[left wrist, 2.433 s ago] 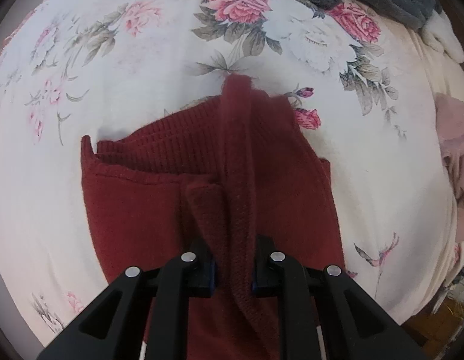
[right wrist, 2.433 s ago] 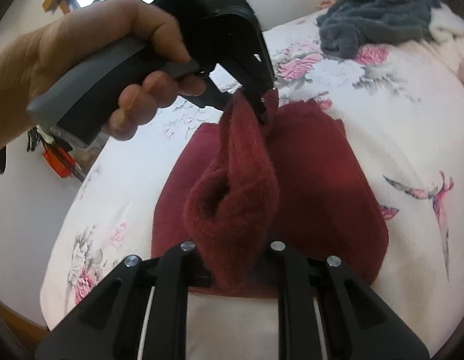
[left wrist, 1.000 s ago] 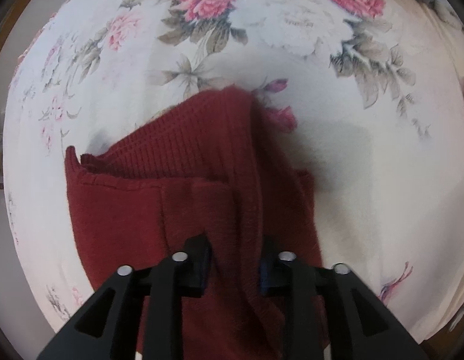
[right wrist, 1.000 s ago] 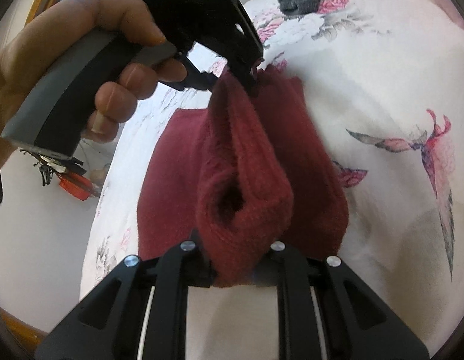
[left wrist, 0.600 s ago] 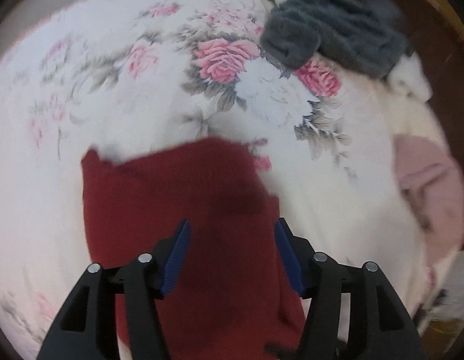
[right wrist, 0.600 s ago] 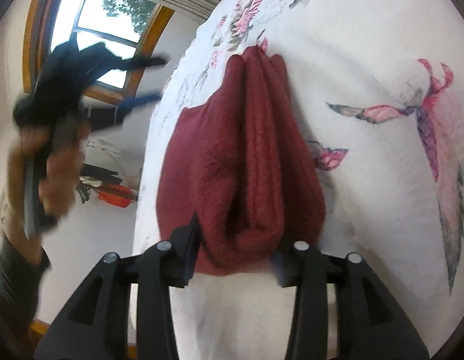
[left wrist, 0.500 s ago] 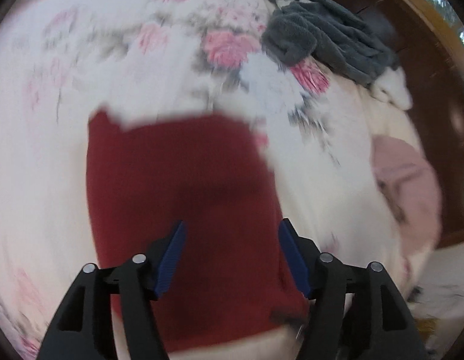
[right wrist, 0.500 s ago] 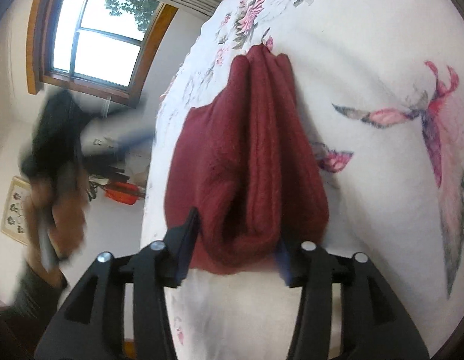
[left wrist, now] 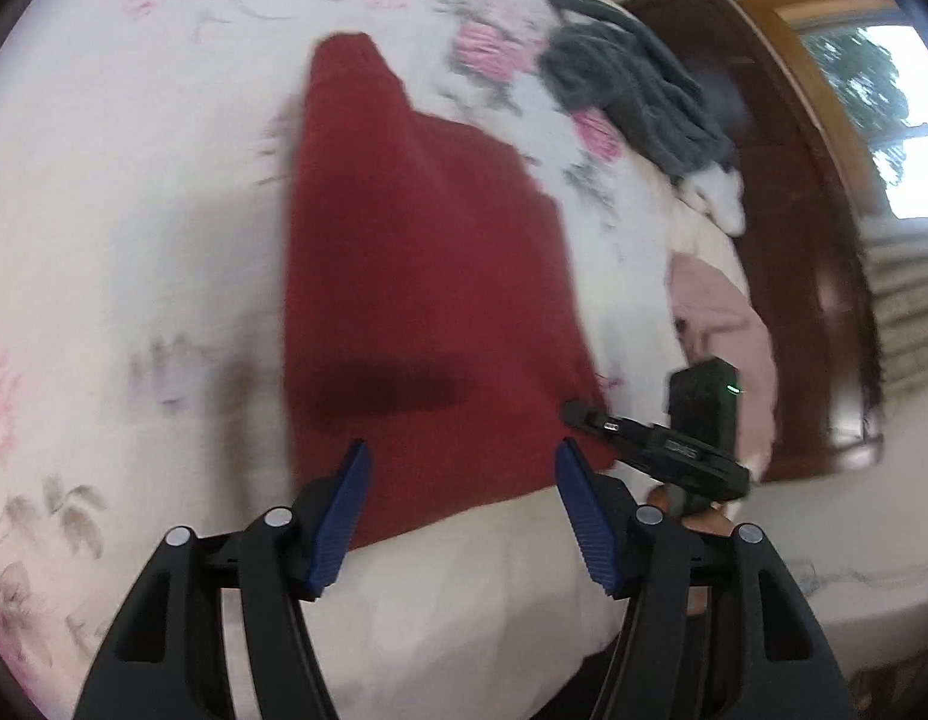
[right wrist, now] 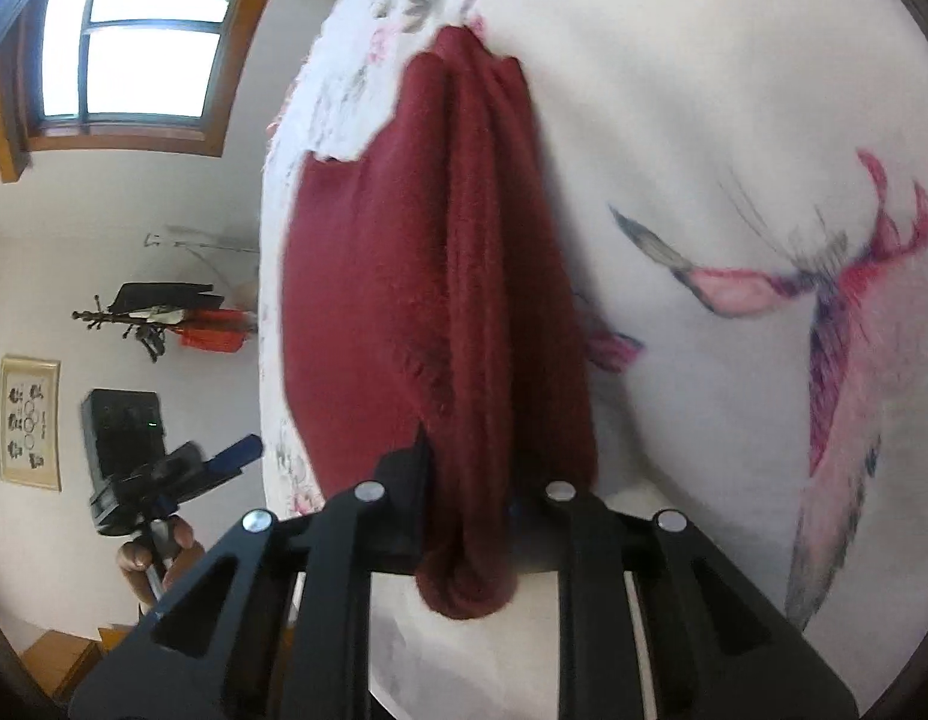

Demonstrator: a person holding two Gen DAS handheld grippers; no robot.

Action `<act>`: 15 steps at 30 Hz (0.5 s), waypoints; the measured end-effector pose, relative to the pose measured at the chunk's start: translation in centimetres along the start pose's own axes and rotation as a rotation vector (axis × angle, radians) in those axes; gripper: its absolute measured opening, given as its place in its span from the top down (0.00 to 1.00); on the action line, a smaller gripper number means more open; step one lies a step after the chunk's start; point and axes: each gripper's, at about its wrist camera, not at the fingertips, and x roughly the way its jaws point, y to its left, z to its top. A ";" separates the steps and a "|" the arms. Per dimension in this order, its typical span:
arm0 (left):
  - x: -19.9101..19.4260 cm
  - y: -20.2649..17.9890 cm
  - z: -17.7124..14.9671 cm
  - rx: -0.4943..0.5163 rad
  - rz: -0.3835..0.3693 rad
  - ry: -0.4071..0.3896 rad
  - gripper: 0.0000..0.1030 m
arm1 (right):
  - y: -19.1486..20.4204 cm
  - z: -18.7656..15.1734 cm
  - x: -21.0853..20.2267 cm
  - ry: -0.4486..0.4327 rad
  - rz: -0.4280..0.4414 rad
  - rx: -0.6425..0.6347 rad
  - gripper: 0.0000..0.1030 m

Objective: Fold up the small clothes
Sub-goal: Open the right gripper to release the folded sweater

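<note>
Folded red knitwear point(left wrist: 422, 276) lies flat on the floral bedspread point(left wrist: 134, 192), near the bed's edge. In the right wrist view the same garment point(right wrist: 440, 276) bunches into long vertical ridges that run away from the camera, and its near end sits pinched between the fingers of the right gripper point(right wrist: 470, 480), which is clamped on the fabric. The left gripper point(left wrist: 458, 462) hangs above the garment's near edge with its blue-padded fingers point(left wrist: 338, 510) spread wide and nothing between them. From the right wrist view that left gripper point(right wrist: 224, 456) shows off the bed's side, held in a hand point(right wrist: 158, 552). The right gripper point(left wrist: 590, 414) also shows in the left wrist view, at the garment's right corner. Farther up the bed lie a grey fluffy garment point(left wrist: 632, 102), a white piece point(left wrist: 716, 198) just beside it, and a pink garment point(left wrist: 722, 312). A dark wooden headboard point(left wrist: 788, 228) stands behind them, and a window point(right wrist: 140, 30) lights the wall.
</note>
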 end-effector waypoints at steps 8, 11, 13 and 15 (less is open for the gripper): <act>5.2 0.8 0.3 -0.024 -0.048 0.073 0.39 | 4.9 2.5 -4.0 -0.114 -0.076 -0.097 0.52; 5.9 0.9 -0.1 -0.024 -0.049 0.077 0.39 | 5.9 3.9 -1.0 -0.024 -0.107 -0.118 0.52; 6.0 0.6 -0.4 -0.021 -0.065 0.077 0.39 | 4.9 4.5 1.8 0.056 -0.146 -0.098 0.52; 6.1 0.2 -0.8 -0.014 -0.088 0.076 0.39 | 4.4 4.2 2.4 0.067 -0.147 -0.103 0.82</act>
